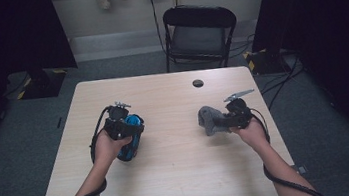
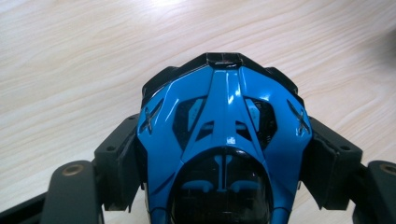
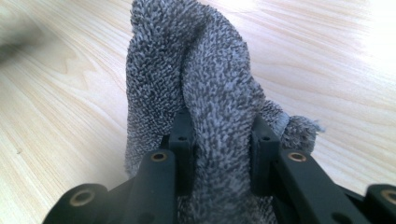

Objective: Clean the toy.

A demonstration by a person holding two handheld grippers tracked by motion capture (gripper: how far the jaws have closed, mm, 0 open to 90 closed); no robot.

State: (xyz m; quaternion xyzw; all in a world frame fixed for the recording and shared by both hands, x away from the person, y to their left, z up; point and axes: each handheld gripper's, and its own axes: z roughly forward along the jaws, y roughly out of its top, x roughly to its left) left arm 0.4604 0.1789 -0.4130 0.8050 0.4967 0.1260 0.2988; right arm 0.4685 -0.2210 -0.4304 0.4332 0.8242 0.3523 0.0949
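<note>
A glossy blue-and-black plastic toy car (image 2: 224, 154) sits clamped between the jaws of the left gripper (image 1: 124, 127), its slatted shell detail plain in the left gripper view. A bunched grey terry cloth (image 3: 205, 112) is pinched in the right gripper (image 1: 225, 120), above the pale wooden table (image 1: 172, 179).

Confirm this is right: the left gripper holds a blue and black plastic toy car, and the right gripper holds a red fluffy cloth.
Wrong colour. The fluffy cloth in the right gripper is grey, as the right gripper view shows. The left gripper does hold the blue and black plastic toy car.
</note>
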